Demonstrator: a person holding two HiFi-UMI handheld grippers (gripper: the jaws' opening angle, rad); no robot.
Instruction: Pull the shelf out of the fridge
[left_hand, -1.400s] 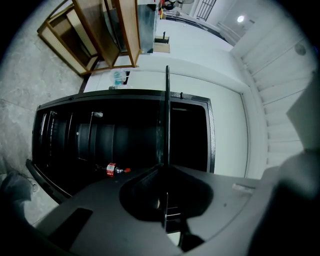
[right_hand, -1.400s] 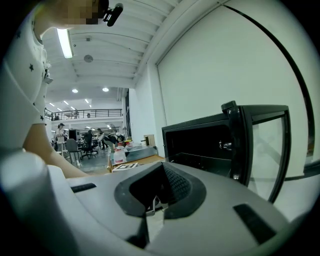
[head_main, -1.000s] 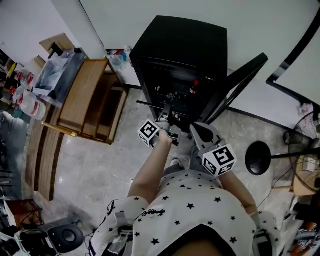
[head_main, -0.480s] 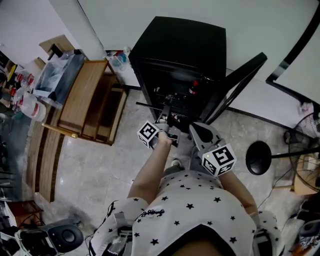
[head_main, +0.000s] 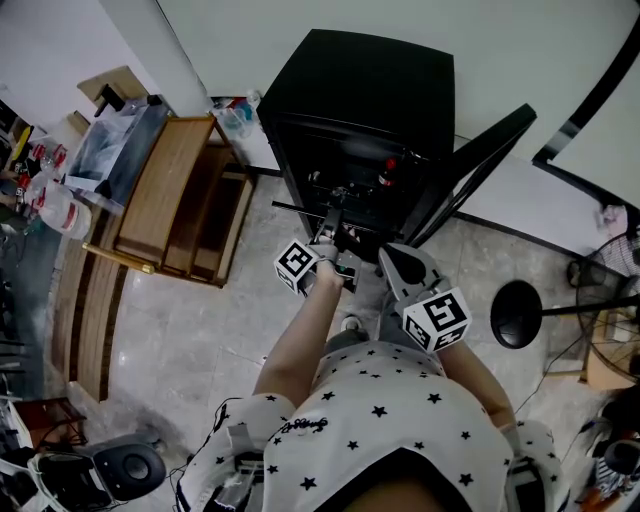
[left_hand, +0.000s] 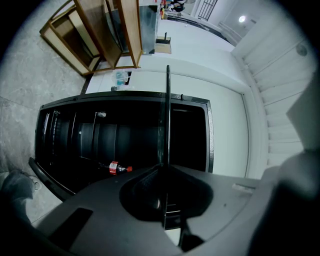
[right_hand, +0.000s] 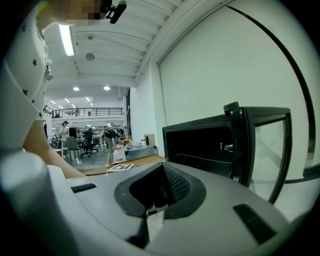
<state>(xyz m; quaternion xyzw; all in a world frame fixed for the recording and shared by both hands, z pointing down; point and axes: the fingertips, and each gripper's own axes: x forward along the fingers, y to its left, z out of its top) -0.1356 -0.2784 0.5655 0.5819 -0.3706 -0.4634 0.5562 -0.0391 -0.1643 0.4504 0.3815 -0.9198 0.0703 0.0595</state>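
Observation:
The black fridge (head_main: 370, 80) stands open, its door (head_main: 480, 160) swung out to the right. A thin dark shelf (head_main: 300, 209) sticks out of its front. In the left gripper view the shelf (left_hand: 167, 115) shows edge-on as a thin line that runs between the jaws. My left gripper (head_main: 335, 232) (left_hand: 166, 200) is shut on the shelf's front edge. My right gripper (head_main: 392, 262) (right_hand: 147, 210) hangs lower right of it, short of the fridge, shut and holding nothing. A small bottle with a red label (left_hand: 116, 168) lies inside the fridge.
A wooden rack (head_main: 180, 195) lies on the floor left of the fridge, with a cluttered bench beyond it. A round black stand base (head_main: 515, 315) sits on the floor at the right. The pale floor tiles (head_main: 180, 330) spread to my left.

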